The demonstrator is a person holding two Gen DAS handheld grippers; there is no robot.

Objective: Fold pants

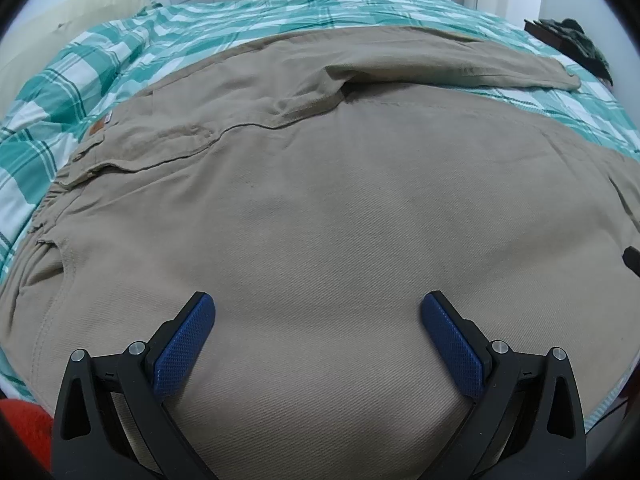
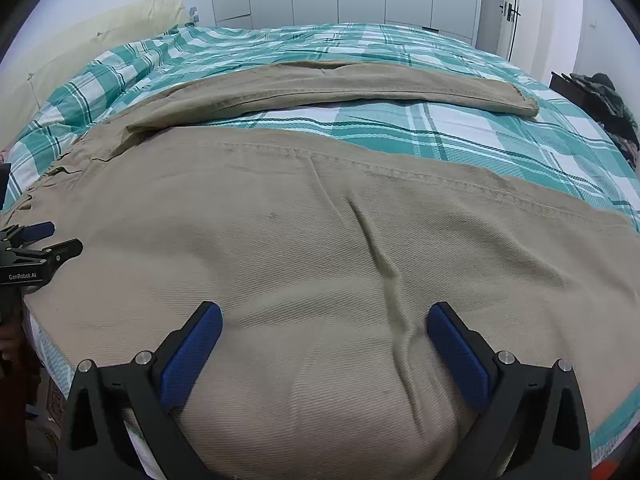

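Right gripper (image 2: 325,322) spread wide above khaki pants (image 2: 320,240), gripping nothing; left gripper (image 1: 318,312) likewise, over pants near waistband.

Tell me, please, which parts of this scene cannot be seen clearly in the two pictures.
- Pants, left wrist view: the near edge is hidden behind the left gripper.
- Near leg's hem, right wrist view: cut off by the right edge.
- Dark heap beside the bed: too small and distorted to identify.
- Left gripper, right wrist view: mostly cut off by the left edge.
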